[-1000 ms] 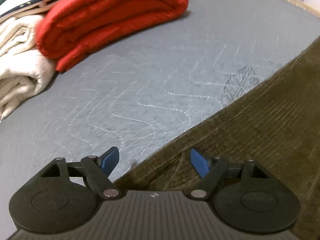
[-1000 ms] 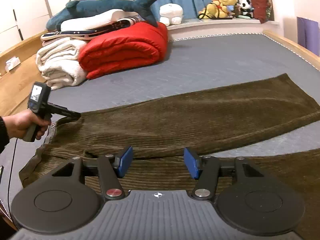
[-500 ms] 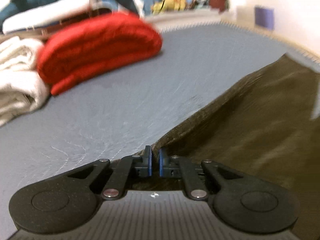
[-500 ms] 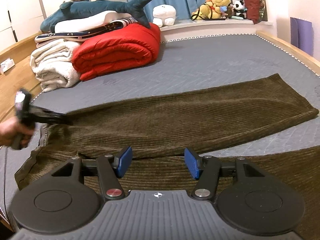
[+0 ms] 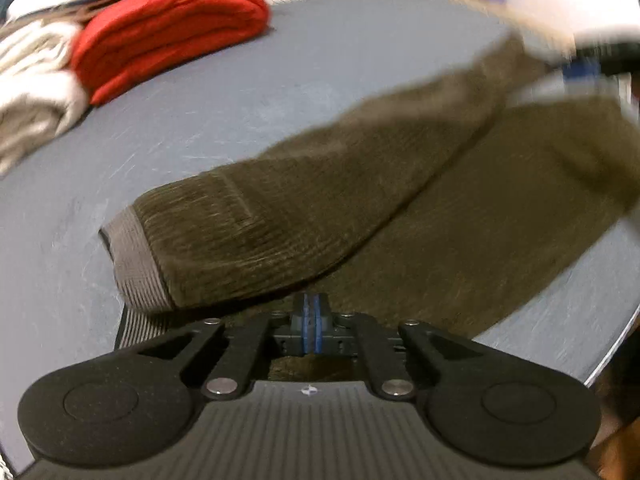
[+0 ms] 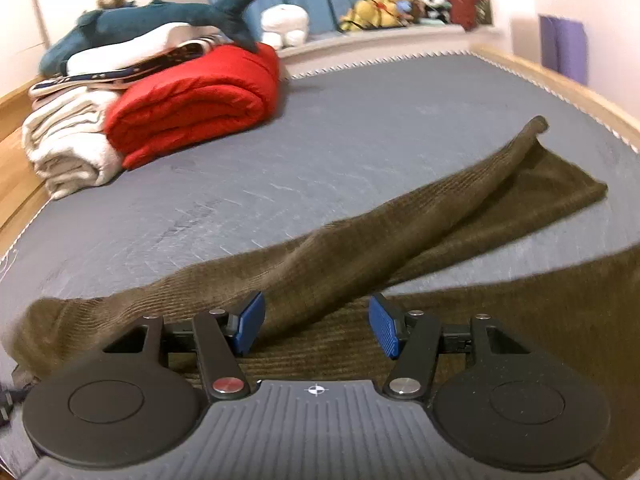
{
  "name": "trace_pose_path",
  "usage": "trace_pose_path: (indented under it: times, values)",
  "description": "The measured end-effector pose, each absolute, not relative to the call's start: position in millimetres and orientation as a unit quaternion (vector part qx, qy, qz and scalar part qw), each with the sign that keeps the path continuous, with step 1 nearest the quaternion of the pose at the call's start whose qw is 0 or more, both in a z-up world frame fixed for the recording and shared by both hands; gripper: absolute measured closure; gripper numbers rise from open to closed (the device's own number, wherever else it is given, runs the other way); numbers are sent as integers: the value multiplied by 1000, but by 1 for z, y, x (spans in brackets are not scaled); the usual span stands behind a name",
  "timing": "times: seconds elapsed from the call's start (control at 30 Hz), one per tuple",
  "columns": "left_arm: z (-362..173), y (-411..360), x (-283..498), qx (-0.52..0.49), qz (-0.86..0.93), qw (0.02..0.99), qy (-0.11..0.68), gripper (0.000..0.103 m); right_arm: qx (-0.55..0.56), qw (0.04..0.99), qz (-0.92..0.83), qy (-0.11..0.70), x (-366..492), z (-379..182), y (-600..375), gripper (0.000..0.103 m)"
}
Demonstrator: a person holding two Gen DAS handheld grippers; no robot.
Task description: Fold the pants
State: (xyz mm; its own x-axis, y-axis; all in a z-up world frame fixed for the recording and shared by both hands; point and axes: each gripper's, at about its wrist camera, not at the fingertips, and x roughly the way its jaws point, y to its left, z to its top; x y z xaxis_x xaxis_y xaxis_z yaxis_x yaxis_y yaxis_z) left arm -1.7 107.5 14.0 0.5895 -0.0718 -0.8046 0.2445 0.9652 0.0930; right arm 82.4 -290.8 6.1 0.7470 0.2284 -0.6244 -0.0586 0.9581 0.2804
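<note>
My left tongs [image 5: 310, 322], open a second ago, are now clamped on the brown corduroy pants [image 6: 360, 248], and the far leg has come over toward the near one on the bed [image 6: 360, 140]. My right tongs [image 6: 316, 328] stay spread wide, gripping nothing, pants just beyond them.

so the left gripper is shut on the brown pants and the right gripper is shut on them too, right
Not quite. The left gripper is shut on the brown pants, but the right gripper is open: the right wrist view shows its blue pads wide apart above the fabric, gripping nothing.
</note>
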Motion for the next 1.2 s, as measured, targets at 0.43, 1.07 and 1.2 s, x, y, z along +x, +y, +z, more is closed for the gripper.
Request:
trace_pose_path:
  times: [0.43,1.07,1.2]
  values:
    - [-19,162,52,-136,-52,850,507,19,161,910,52,380,79,-11,-304,39]
    - [-12,201,88,-231,66,852,465,85,201,899,49,385,101,-17,-321,32]
    - [-5,210,73,-242,74,861,440,87,227,900,40,369,105,-7,-331,32]
